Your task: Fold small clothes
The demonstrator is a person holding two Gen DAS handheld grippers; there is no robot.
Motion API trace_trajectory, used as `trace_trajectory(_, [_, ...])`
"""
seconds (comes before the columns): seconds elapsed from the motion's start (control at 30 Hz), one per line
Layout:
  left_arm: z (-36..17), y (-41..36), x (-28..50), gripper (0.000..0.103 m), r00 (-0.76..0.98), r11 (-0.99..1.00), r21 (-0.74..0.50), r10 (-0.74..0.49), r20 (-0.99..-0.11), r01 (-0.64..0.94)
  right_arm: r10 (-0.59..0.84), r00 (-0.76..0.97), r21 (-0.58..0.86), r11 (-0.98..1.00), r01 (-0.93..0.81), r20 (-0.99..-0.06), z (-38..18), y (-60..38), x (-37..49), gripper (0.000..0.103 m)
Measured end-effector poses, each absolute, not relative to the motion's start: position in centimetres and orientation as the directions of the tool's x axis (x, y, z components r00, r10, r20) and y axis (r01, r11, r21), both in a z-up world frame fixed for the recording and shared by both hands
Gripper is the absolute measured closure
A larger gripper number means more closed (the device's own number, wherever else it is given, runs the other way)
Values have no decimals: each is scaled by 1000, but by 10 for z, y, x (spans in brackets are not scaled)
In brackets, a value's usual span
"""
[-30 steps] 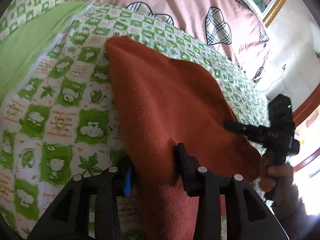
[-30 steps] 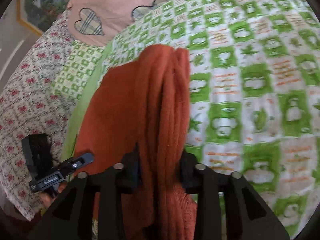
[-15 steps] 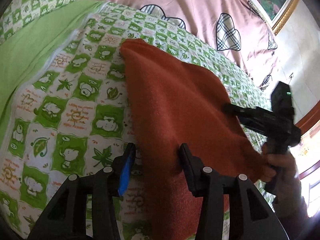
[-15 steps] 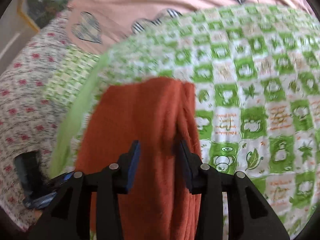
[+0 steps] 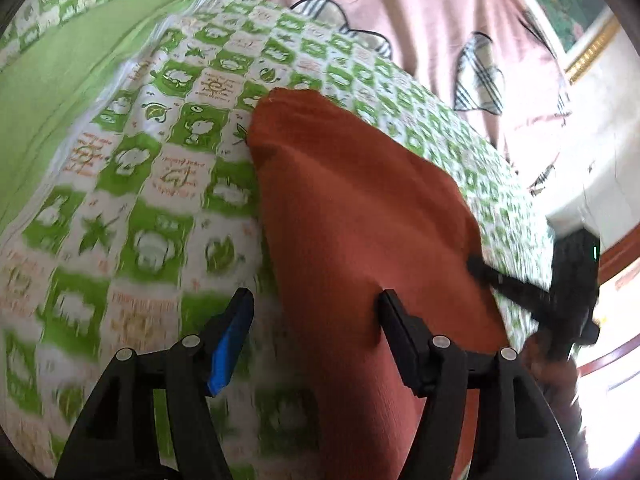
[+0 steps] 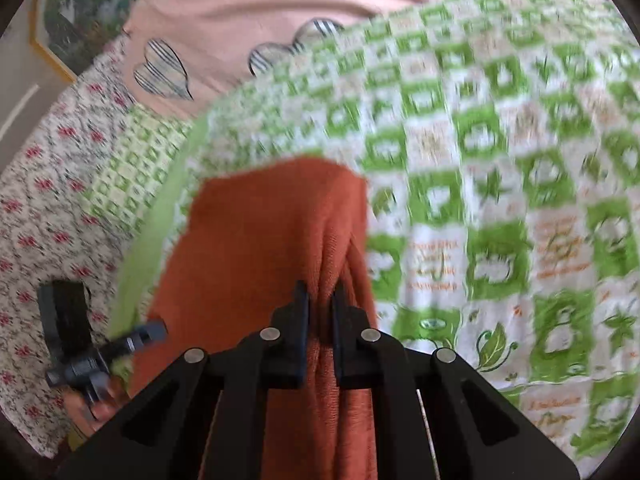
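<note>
Left claw [image 5: 316, 312] apart over rust cloth [image 5: 360, 216] edge, right claw [image 6: 320, 304] clamped on its fold.

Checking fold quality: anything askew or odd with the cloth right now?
Yes. The rust-red cloth is bunched into vertical ridges where the right gripper pinches it, while the left gripper has jaws open, gripping nothing. No damage visible.

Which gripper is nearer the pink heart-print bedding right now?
Hard to call from these views. The left gripper is open over the near edge of the rust-orange cloth; the right gripper is shut on that cloth. The pink heart-print bedding lies well beyond both.
</note>
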State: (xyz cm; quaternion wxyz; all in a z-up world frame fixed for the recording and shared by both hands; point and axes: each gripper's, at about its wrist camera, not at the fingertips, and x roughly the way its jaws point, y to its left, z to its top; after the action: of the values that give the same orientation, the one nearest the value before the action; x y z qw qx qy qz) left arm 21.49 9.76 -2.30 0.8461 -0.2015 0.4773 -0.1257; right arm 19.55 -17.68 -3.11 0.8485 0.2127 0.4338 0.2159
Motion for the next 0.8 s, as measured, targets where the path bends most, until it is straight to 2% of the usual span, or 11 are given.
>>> trace_trajectory(0.07, [-23,101,235,37,515,887,-462,-398,-759,6,554,534,551,814,-185,-639,-31,-178,195,93])
trace_trajectory(0.13, [-25,105,261,44,519,891,-454,-381,-765,-14,550,534,540,819,-193,-642,-29,-177,195,93])
trace_trajectory(0.17, [-26,106,274,63,519,889,-458,-385,-763,-15,549,533,537,820,-195,-644,-29,-178,194,93])
trace_trajectory(0.2, [-28,107,286,76,517,883,-470,-397,-759,-12,551,531,539,819,-196,-644,-29,-178,195,93])
trace_trajectory(0.23, [-29,109,300,80,520,881,-473,-396,-757,-18,552,531,540,818,-197,-643,-28,-178,195,93])
trace_trajectory(0.27, [-29,110,308,91,527,884,-467,-390,-755,-14,552,532,541,818,-196,-642,-27,-177,196,93])
trace_trajectory(0.37, [-21,109,324,98,561,907,-422,-350,-750,2,543,559,529,823,-207,-626,-16,-179,193,93])
trace_trajectory(0.53, [-20,110,318,94,563,932,-362,-286,-776,-26,480,537,455,870,-190,-694,-30,-167,203,92])
trace_trajectory(0.63, [-8,114,284,82,573,931,-364,-285,-769,-26,513,534,507,844,-172,-672,-28,-173,199,91])
trace_trajectory(0.67, [-1,115,266,76,582,934,-358,-283,-762,-14,518,540,520,838,-166,-663,-24,-177,195,89])
trace_trajectory(0.8, [19,107,191,63,597,947,-314,-288,-749,64,513,560,515,840,-172,-651,-10,-187,163,86])
